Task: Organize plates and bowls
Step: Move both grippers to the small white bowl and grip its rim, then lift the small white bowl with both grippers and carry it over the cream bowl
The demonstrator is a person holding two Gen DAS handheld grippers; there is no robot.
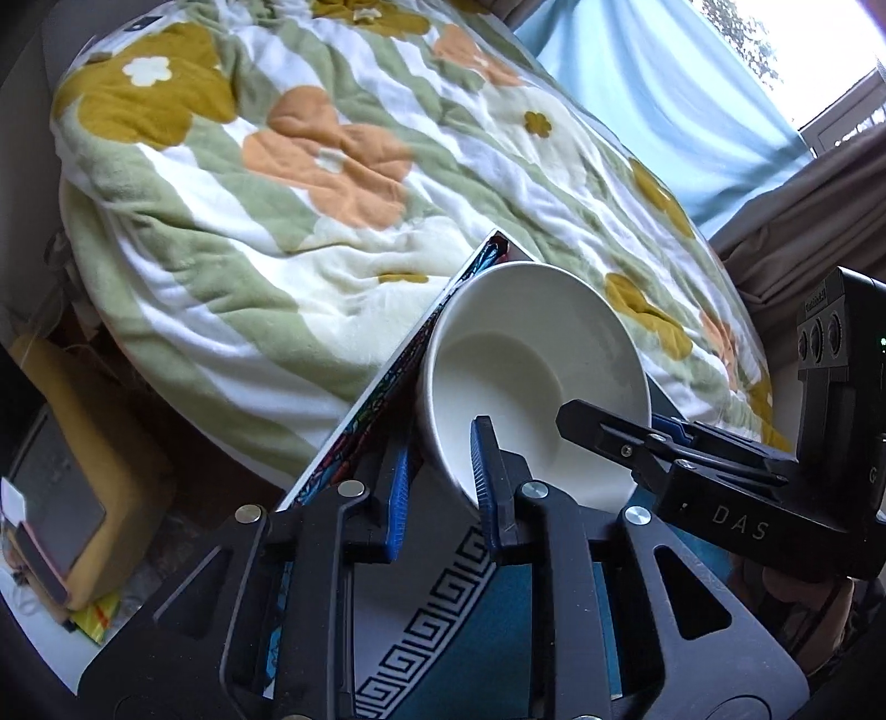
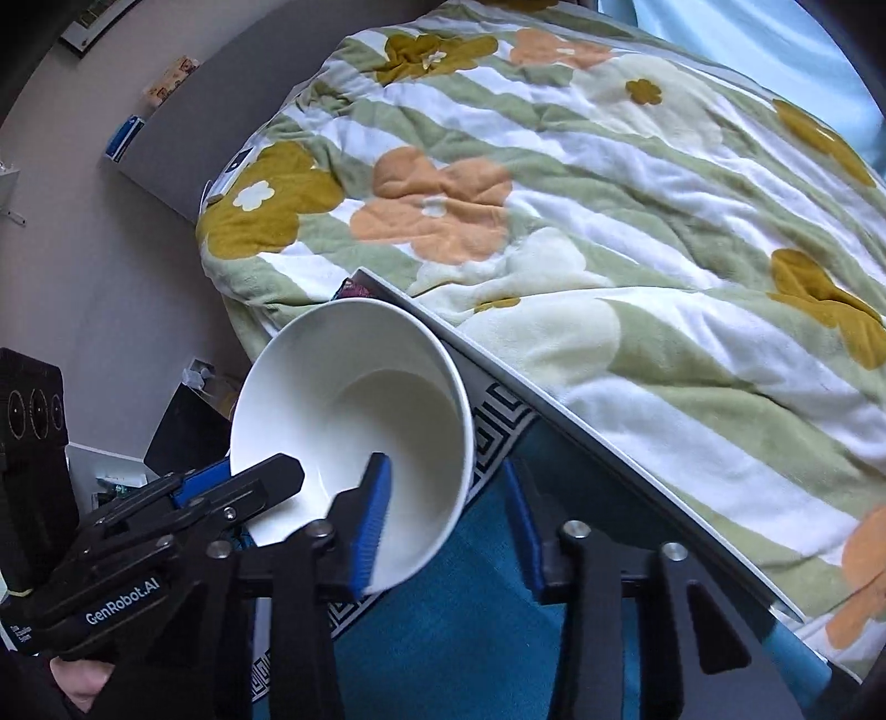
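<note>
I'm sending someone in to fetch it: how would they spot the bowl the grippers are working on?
Find the bed with the flowered green-striped blanket. Beside it lies a teal mat with a key-pattern border. The plain white bowl stands there, the only dish, gripper fingers straddling its rim.

white bowl [image 1: 531, 354], green-striped floral blanket [image 1: 277, 194]

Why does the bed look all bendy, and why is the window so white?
Left wrist view: the fisheye lens curves the blanket, and daylight washes out the window. Right wrist view: same bulging; the white bowl stays sharp.
</note>
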